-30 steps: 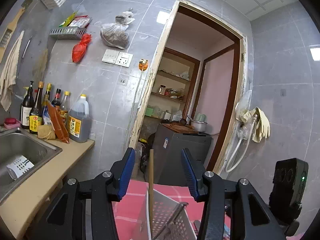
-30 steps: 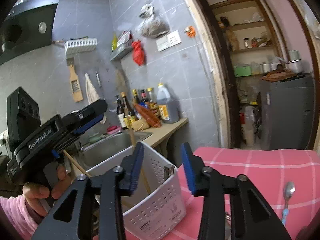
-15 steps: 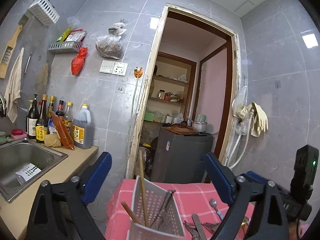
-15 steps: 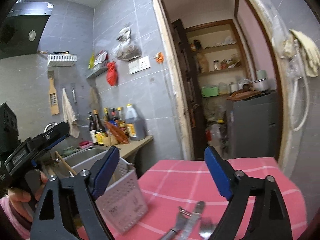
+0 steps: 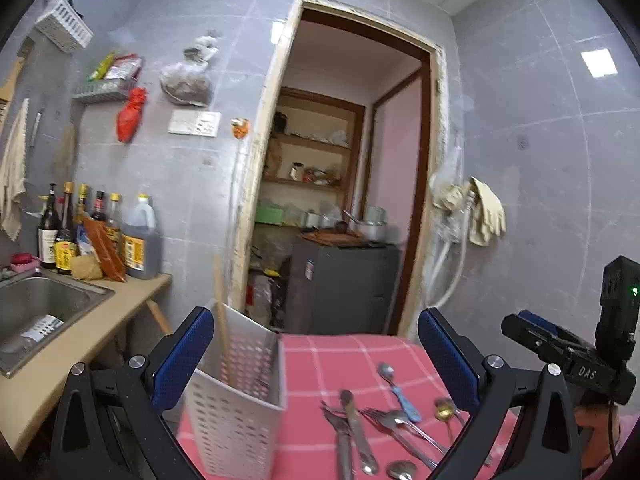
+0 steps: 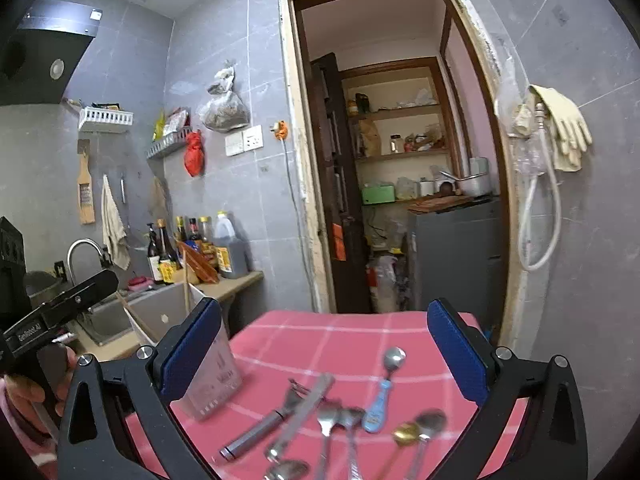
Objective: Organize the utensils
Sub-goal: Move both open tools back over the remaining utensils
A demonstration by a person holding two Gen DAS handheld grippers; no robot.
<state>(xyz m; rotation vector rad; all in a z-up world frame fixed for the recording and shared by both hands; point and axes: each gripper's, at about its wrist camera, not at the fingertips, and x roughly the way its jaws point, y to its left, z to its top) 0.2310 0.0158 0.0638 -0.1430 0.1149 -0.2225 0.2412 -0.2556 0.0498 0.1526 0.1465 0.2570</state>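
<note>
Two tools are spread wide and hold nothing: the left tool (image 5: pixel 312 356) is above the white perforated basket (image 5: pixel 236 408), and the right tool (image 6: pixel 324 350) is above the loose cutlery. The basket stands upright on the pink checked cloth (image 6: pixel 320 344) of the counter, with wooden chopsticks (image 5: pixel 222 320) inside it. Just beside it lie a blue-handled spoon (image 6: pixel 380 396), a fork (image 6: pixel 326 420) and a peeler (image 6: pixel 264 428)

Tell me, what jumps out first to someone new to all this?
Probably the loose utensils scattered on the pink checked tablecloth, with a white perforated basket standing at their left, a wooden chopstick poking out. Framing it all, each hand-held gripper gapes wide open, blue pads facing inward.
</note>
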